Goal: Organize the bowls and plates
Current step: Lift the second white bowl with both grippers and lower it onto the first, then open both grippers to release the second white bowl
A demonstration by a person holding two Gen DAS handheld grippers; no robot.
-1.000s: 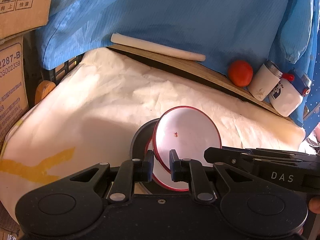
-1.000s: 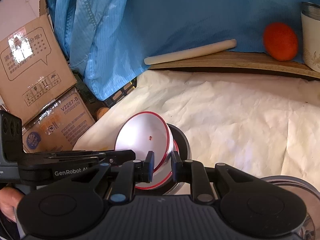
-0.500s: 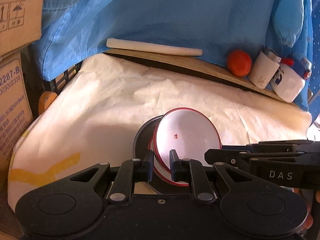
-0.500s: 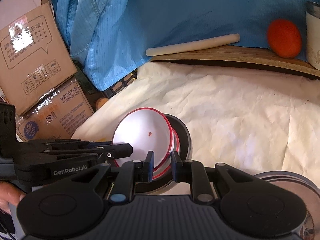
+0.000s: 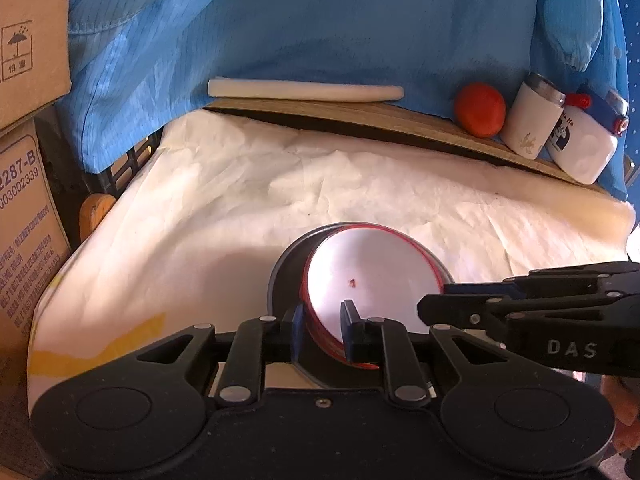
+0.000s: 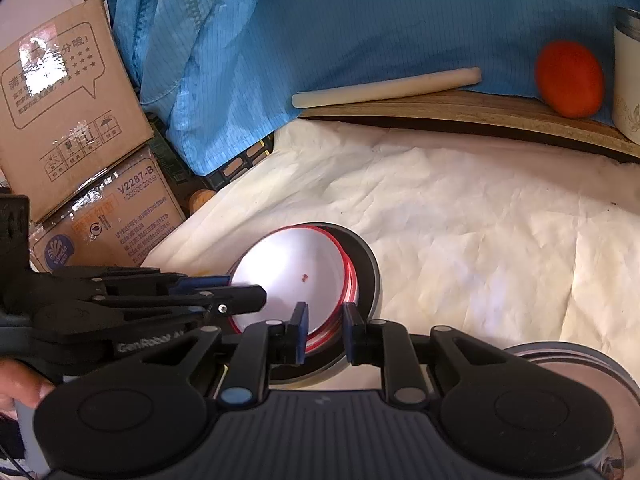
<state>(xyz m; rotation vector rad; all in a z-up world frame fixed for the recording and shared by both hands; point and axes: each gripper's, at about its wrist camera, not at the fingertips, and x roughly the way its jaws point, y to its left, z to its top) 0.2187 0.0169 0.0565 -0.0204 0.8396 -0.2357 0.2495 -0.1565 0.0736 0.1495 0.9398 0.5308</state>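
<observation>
Red-rimmed white bowls [image 5: 372,276], smooth and glossy, sit nested and tilted in a dark round plate [image 5: 284,280] on my crinkled white paper sheet [image 5: 240,200] at the near edge. My left gripper [image 5: 320,330] angles downward, clamped on the stack's left rim; my right gripper [image 6: 325,334] slants in likewise, pinching the right rim. Far back, a pale cylindrical rolling pin [image 5: 304,91] lies on a wooden board [image 5: 360,114].

Bowls [image 5: 372,276] sit nested in a pan [image 5: 286,288] near the cloth's [image 5: 240,200] front edge; rolling pin [image 5: 304,91], tomato [image 5: 480,109] and mug [image 5: 532,120] line the board [image 5: 360,114] behind.
</observation>
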